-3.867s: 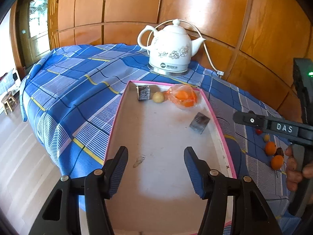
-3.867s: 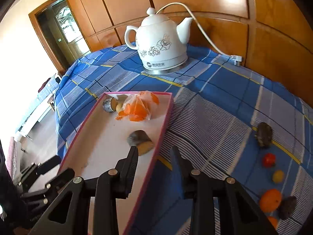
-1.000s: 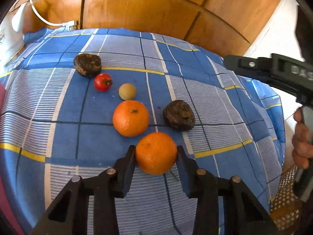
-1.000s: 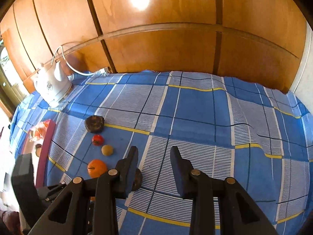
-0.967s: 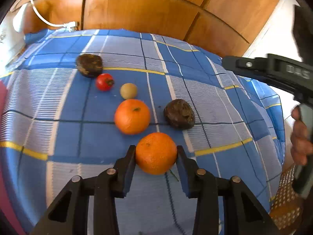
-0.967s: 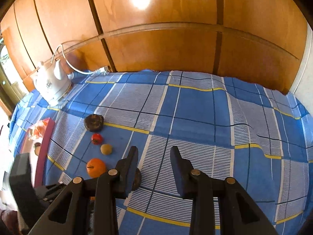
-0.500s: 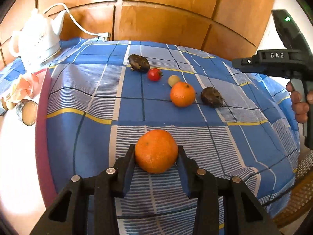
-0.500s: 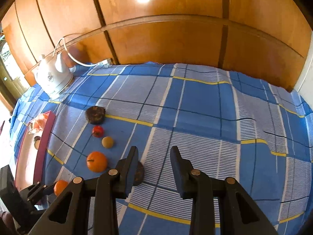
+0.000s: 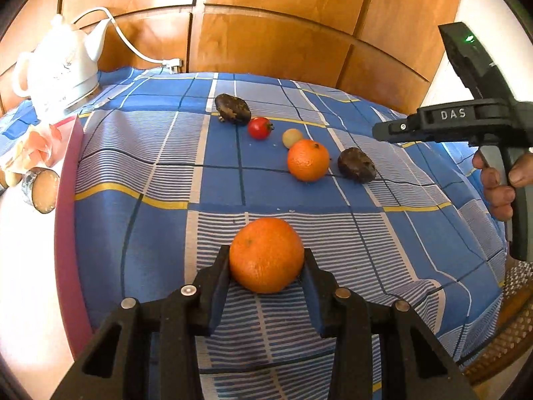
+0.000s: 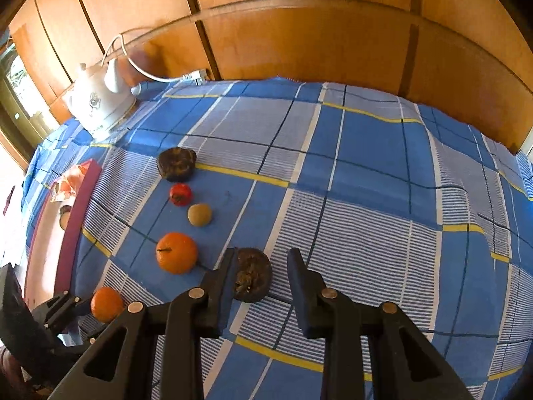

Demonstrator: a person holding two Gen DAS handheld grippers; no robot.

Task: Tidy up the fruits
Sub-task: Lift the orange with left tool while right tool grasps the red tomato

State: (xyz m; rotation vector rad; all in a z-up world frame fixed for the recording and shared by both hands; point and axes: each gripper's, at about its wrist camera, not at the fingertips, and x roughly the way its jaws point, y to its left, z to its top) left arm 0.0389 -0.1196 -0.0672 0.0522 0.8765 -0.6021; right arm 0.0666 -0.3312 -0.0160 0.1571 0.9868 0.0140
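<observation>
My left gripper (image 9: 266,260) is shut on an orange (image 9: 266,255), held above the blue checked cloth near the pink-rimmed tray (image 9: 68,200). On the cloth lies a row: dark fruit (image 10: 176,164), red tomato (image 10: 180,194), small yellowish fruit (image 10: 199,214), second orange (image 10: 176,252). My right gripper (image 10: 263,266) points down over the nearer dark fruit (image 10: 253,275), which sits between its fingers. The jaws are closing; the left finger is at the fruit and the right finger stands apart from it. In the right wrist view the left gripper (image 10: 83,303) shows at the lower left with its orange (image 10: 106,304).
The white tray floor holds a cut piece (image 9: 41,190) and a bag of orange pieces (image 9: 40,143). A white kettle (image 9: 60,73) with its cord stands at the back left. Wooden panels close the back. The cloth drops off at the right, beside a person's hand (image 9: 496,183).
My left gripper has carried the orange away from the row of fruits, toward the tray. My right gripper has come down over the nearer dark fruit and its jaws have narrowed.
</observation>
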